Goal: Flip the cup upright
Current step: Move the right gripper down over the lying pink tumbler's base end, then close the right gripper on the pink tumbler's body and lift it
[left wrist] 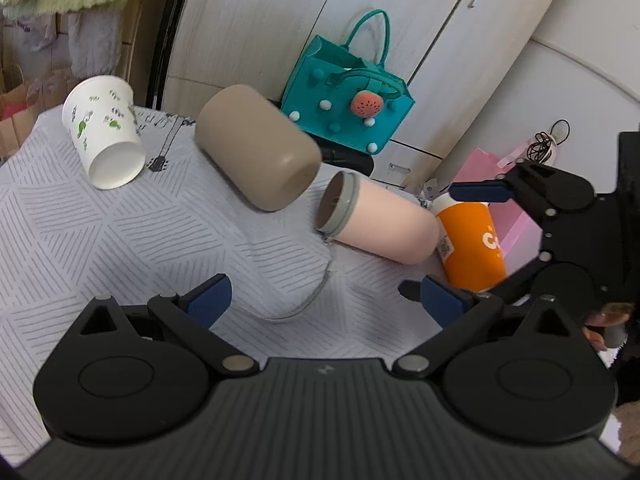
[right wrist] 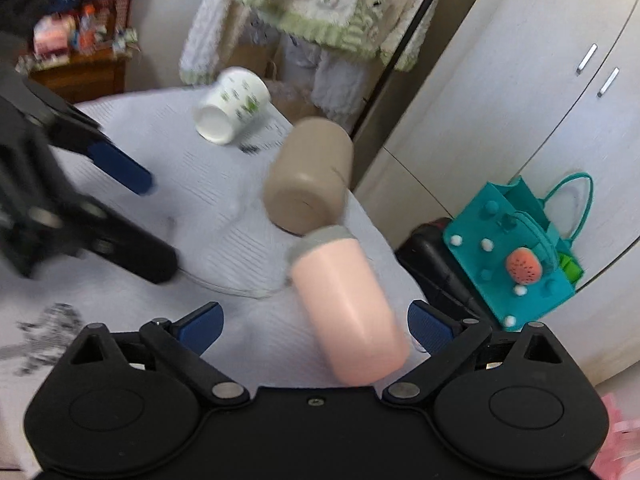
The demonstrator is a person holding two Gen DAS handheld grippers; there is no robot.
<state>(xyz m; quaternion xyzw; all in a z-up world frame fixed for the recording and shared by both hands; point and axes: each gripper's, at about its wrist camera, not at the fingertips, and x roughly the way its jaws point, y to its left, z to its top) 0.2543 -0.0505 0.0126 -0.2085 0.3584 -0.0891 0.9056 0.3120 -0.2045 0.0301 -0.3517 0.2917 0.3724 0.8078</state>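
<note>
Several cups lie on their sides on a patterned grey cloth (left wrist: 80,240): a white paper cup (left wrist: 104,132) with green prints at the far left, a tan cup (left wrist: 256,146) in the middle, a pink cup (left wrist: 380,224) with a grey rim, and an orange cup (left wrist: 470,246) at the right edge. My left gripper (left wrist: 324,300) is open and empty, short of the pink cup. My right gripper (right wrist: 316,326) is open, with the pink cup's (right wrist: 348,312) base between its fingers; it shows in the left wrist view (left wrist: 440,240) around the orange cup.
A teal felt bag (left wrist: 344,100) stands on the floor beyond the table by white cabinet doors (left wrist: 400,20). A pink bag (left wrist: 508,200) is at the right. Clothes (right wrist: 320,8) hang behind the table. The table's right edge is close to the pink cup.
</note>
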